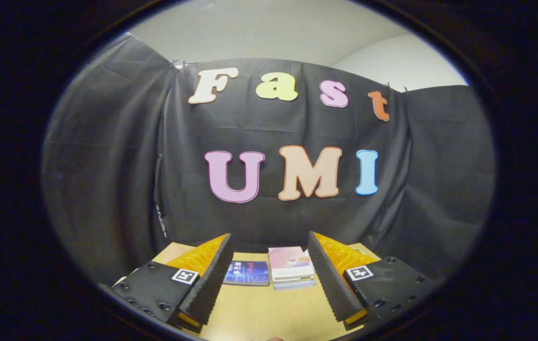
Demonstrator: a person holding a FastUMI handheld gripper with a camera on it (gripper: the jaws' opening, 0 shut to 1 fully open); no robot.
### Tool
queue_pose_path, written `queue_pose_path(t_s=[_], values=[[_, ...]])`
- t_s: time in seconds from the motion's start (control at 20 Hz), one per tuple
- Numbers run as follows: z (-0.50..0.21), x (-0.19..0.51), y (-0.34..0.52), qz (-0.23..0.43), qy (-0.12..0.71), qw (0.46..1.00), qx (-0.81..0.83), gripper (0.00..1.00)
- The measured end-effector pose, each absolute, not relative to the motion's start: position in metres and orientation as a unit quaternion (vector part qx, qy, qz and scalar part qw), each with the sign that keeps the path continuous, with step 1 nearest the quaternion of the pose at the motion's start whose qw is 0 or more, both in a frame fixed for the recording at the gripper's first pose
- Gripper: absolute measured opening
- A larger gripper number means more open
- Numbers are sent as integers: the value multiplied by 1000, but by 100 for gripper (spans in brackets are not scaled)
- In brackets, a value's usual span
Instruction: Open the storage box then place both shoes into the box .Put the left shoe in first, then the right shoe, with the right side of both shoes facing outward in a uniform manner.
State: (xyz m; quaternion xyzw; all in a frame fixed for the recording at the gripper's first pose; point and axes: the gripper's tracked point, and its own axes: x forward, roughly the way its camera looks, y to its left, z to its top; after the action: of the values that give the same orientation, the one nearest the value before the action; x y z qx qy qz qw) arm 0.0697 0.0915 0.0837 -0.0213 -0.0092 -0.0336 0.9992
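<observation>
The gripper (269, 265) has its jaws spread wide, gripping nothing, over a bare desk (259, 312). Beyond the fingers at 12 o'clock lie a blue book (247, 273) and, touching it on the right, a stack of books (291, 268), against the black cloth wall (107, 189)

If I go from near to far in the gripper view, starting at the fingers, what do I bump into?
Open gripper with nothing between its fingers → bare table → blue book lying flat and, beside it, a stack of books → black cloth wall.
</observation>
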Motion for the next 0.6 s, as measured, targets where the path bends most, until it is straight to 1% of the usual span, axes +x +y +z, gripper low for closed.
queue_pose_path(t_s=[0.2,0.45,0.6], values=[[89,68,77,-26,-15,999,-33,98],[88,64,84,12,-28,999,-14,98],[85,61,81,24,-29,999,-8,97]])
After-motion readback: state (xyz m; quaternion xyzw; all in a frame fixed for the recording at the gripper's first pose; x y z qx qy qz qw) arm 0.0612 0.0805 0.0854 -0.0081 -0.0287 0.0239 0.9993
